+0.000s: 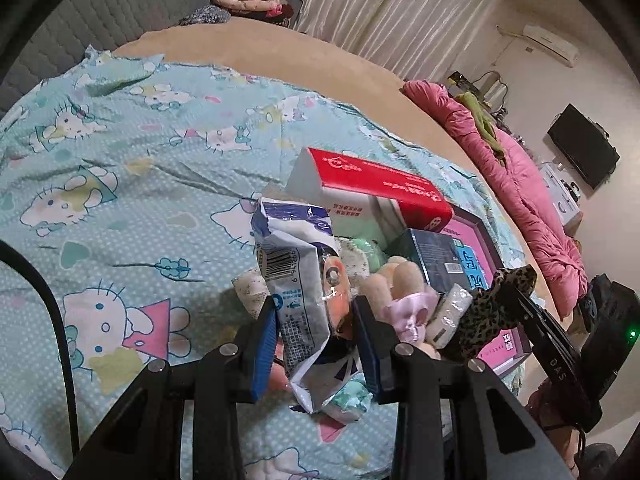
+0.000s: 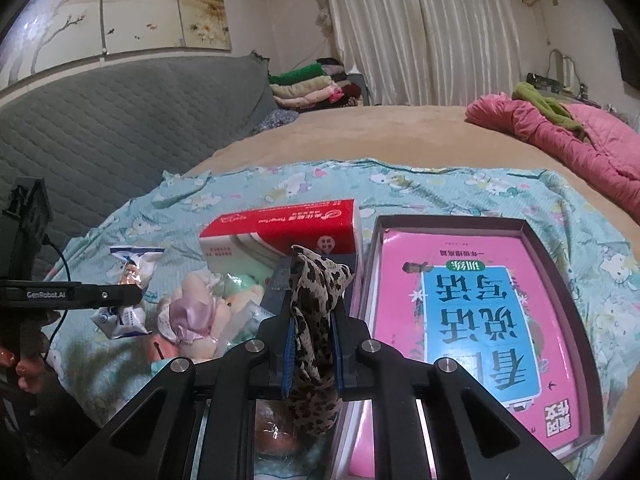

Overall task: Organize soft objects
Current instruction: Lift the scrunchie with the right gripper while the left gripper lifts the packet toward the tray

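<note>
Left wrist view: the left gripper (image 1: 316, 344) pinches a crinkled blue-and-white plastic packet (image 1: 294, 276) between its blue pads, the packet standing up out of the jaws. Just beyond it lies a heap of soft things: a pale peach plush toy (image 1: 394, 280) with a lilac satin bow (image 1: 408, 312), and a red-and-white cardboard box (image 1: 372, 196) leaning over them. To the right the leopard-print cloth (image 1: 492, 304) hangs from the other gripper. Leftward, the aqua cartoon-cat bedsheet (image 1: 120, 168) lies bare and wide up to its rumpled far edge.

Right wrist view: the right gripper (image 2: 312, 340) is pressed together on the leopard-print cloth (image 2: 316, 300), which droops below the fingers. Just right of it sits a shallow dark-rimmed tray (image 2: 532, 240) holding a pink and blue book (image 2: 472, 312); the tray's near-left edge lies close beside the fingers. The left gripper (image 2: 132, 295) reaches in from the left with the packet (image 2: 124, 316). Beyond the sheet's far edge runs bare tan bedding (image 2: 360, 136), with a crumpled pink quilt (image 2: 580, 144) at right.
</note>
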Tool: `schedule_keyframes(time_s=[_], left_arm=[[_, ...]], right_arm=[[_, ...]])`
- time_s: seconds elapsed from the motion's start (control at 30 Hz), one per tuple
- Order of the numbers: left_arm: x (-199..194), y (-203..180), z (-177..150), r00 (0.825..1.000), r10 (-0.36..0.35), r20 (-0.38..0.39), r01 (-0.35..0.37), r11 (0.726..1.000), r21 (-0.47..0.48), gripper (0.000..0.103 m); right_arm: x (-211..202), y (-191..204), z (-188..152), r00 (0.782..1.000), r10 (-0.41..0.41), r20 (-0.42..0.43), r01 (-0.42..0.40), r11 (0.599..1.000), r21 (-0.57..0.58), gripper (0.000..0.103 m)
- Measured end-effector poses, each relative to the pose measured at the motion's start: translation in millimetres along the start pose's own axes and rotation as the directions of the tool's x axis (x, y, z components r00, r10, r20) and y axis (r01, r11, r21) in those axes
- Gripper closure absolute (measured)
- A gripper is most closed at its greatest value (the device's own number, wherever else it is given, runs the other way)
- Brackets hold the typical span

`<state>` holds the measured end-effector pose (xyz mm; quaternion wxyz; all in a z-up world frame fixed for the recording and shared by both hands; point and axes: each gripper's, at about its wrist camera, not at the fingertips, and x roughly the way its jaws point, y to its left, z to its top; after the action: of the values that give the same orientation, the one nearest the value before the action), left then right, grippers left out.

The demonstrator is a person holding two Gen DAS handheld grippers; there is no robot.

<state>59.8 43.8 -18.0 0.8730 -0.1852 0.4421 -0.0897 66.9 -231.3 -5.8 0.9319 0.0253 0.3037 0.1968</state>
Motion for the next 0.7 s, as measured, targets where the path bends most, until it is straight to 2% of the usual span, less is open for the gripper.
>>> schedule_keyframes(time_s=[0.47, 0.7], left_arm=[[-26, -46, -1, 0.999, -0.006, 0.036, 0.003, 0.996, 0.085, 0.066], [-24, -86, -7, 0.999, -0.033, 0.017, 0.029, 0.986, 0.167, 0.066]], right_arm=[[-29, -5, 12, 0.995, -0.004, 0.097, 0.003, 1.000, 0.012, 0.088], [-55, -28, 9, 0.989, -0.060, 0.135, 0.052, 0.997, 0.063, 0.088]])
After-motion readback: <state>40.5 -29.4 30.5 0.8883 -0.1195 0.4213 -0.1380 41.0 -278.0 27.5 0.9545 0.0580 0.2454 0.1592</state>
